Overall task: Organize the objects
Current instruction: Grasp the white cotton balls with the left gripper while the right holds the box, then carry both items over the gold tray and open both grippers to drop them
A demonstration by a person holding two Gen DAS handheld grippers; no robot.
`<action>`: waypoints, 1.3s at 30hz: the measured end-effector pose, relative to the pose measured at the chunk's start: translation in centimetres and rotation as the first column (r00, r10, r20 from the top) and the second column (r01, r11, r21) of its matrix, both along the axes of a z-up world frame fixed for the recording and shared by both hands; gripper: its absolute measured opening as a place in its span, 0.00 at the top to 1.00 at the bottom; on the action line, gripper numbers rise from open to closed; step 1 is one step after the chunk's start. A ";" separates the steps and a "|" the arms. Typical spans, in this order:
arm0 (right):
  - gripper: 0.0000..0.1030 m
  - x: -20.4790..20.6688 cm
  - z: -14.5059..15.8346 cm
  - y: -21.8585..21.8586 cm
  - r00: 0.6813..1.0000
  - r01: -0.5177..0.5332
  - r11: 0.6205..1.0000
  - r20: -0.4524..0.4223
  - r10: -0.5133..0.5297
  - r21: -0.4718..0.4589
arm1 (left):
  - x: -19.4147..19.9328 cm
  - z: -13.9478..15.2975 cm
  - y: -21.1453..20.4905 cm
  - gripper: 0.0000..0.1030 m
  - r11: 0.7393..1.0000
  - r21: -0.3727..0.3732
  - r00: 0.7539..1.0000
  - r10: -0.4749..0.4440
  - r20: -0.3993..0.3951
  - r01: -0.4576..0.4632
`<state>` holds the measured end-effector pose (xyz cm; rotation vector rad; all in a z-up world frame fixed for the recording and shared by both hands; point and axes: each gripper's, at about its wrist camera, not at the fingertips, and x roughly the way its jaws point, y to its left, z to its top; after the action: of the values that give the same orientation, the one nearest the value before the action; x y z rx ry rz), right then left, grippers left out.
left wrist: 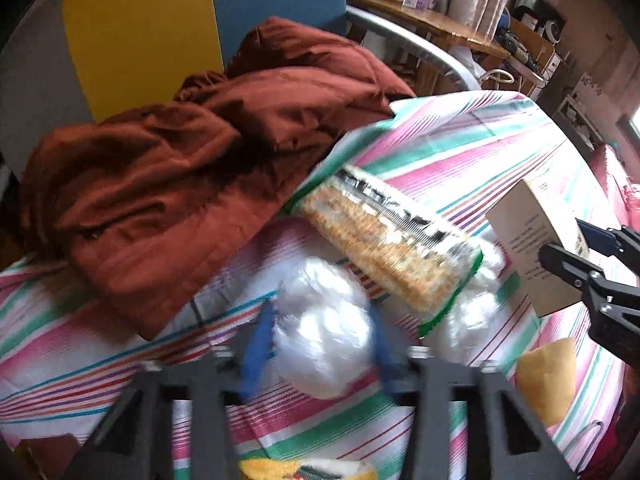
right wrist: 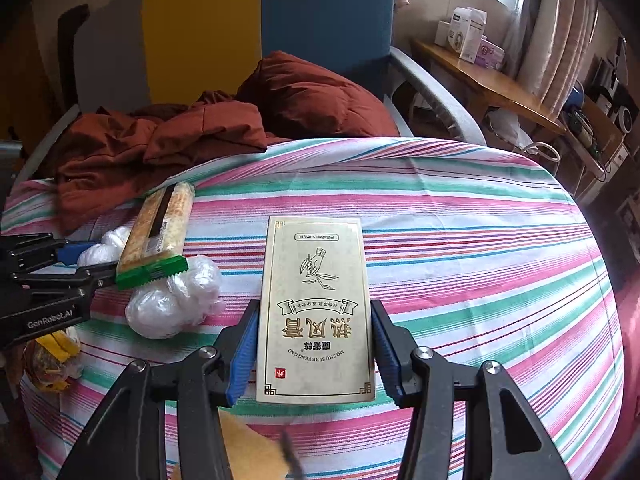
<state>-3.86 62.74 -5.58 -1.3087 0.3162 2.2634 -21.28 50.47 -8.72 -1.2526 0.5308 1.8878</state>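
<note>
Little looks sorted so far. Taking the snack packet as the marker: up and to its left a rust-red quilt lies heaped on the striped bedsheet. The clear plastic bags sit partly under the packet's near, green-edged end. A yellow wrapper waits nearer still. To the packet's right, a cream box is raised off the sheet and not yet placed.

The left gripper slants steeply down just this side of the packet. Its blue pads are drawn in against a plastic bag, apparently pinching it, though blur leaves contact uncertain. The right gripper also tilts down, to the packet's right, clamping the box by its long edges.
</note>
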 end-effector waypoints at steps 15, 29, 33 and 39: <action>0.49 0.3 1.3 -0.9 0.996 -0.035 0.999 -0.080 0.038 0.041 | 6.8 7.5 -8.5 0.62 0.985 0.173 0.975 0.064 -0.213 -0.027; 0.49 0.0 1.3 -3.0 0.993 -0.070 0.989 -0.086 0.082 0.129 | 13.2 10.2 -19.5 0.62 0.957 0.238 0.936 0.228 -0.268 -0.165; 0.49 0.0 1.6 -3.3 0.993 -0.064 0.986 -0.090 0.079 0.154 | 13.6 10.1 -21.8 0.62 0.949 0.240 0.926 0.268 -0.264 -0.206; 0.49 -0.1 1.2 -3.4 0.995 -0.052 0.982 -0.069 0.066 0.182 | 13.8 9.5 -24.8 0.62 0.934 0.245 0.916 0.318 -0.244 -0.259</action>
<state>-3.99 59.32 -4.40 -1.1563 0.0959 2.3334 -7.49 25.62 0.79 -0.9718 0.2890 2.3263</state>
